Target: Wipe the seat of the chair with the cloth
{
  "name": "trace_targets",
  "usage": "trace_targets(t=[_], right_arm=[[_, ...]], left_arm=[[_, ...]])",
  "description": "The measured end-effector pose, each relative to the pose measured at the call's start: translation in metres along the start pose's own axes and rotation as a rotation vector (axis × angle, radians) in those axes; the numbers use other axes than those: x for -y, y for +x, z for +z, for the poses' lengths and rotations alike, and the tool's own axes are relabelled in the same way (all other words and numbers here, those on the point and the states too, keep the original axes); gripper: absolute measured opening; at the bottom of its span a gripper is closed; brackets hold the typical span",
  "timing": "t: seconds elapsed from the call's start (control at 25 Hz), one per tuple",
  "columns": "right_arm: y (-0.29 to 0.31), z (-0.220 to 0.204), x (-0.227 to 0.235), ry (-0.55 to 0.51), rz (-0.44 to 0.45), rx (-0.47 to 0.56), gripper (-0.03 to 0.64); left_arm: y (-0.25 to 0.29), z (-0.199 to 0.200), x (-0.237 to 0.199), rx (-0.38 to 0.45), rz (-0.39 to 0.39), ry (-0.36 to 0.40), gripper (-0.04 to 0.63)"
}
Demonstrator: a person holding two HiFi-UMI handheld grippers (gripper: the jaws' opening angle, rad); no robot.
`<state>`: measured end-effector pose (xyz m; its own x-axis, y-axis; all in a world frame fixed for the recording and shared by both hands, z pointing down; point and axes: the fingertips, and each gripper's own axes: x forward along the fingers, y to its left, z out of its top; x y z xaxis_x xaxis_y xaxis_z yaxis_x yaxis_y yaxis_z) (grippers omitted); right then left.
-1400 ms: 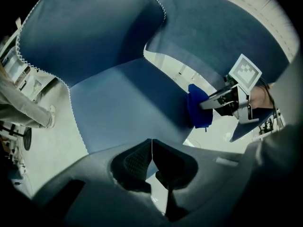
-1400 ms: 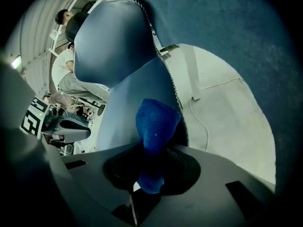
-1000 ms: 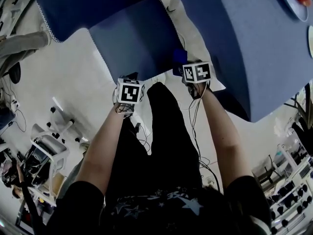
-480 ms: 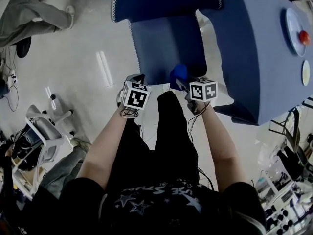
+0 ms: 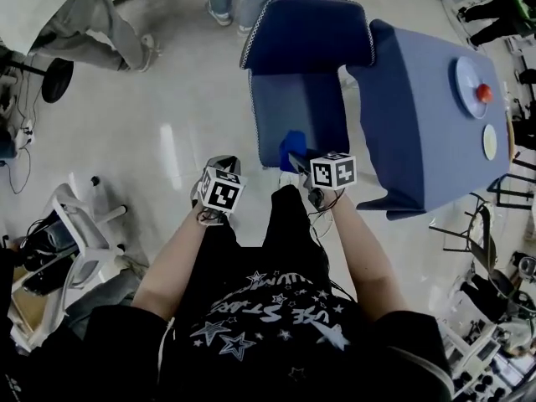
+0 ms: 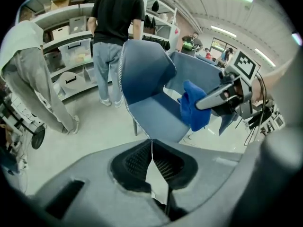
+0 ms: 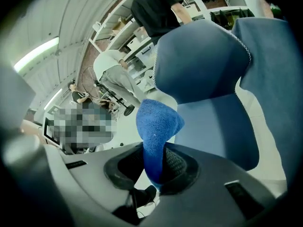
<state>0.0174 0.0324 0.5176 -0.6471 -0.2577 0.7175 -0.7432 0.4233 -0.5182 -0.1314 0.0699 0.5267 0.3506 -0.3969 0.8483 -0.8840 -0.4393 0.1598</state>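
Between jaws of right hand-held gripper (image 7: 156, 167) — cloth (image 7: 158, 124)

Bunched blue cloth (image 5: 293, 141) at front edge of blue chair (image 5: 295, 99).

At lower centre, the right gripper (image 7: 154, 174) pinches a blue cloth (image 7: 158, 124) that stands up from its jaws. Behind it, the chair (image 7: 201, 60) and its blue seat (image 7: 215, 126) fill the right half. A person in black (image 7: 158, 8) stands at top centre.

Shirt (image 5: 266, 323) lettering cannot be read
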Motion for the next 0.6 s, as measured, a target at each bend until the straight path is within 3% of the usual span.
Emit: trace_targets(t=[0.2,0.6], right_arm=[[-0.014,0.015,-0.032,-0.015,-0.038,0.053,0.066],[-0.056,0.028,-0.089,-0.050,-0.149,0.236,0.066]], left_arm=[[-0.033,0.013,-0.009,0.099,-0.041,-0.015,0.021],[-0.099,0.051,-0.009,0.281,-0.146,0.097,0.021]])
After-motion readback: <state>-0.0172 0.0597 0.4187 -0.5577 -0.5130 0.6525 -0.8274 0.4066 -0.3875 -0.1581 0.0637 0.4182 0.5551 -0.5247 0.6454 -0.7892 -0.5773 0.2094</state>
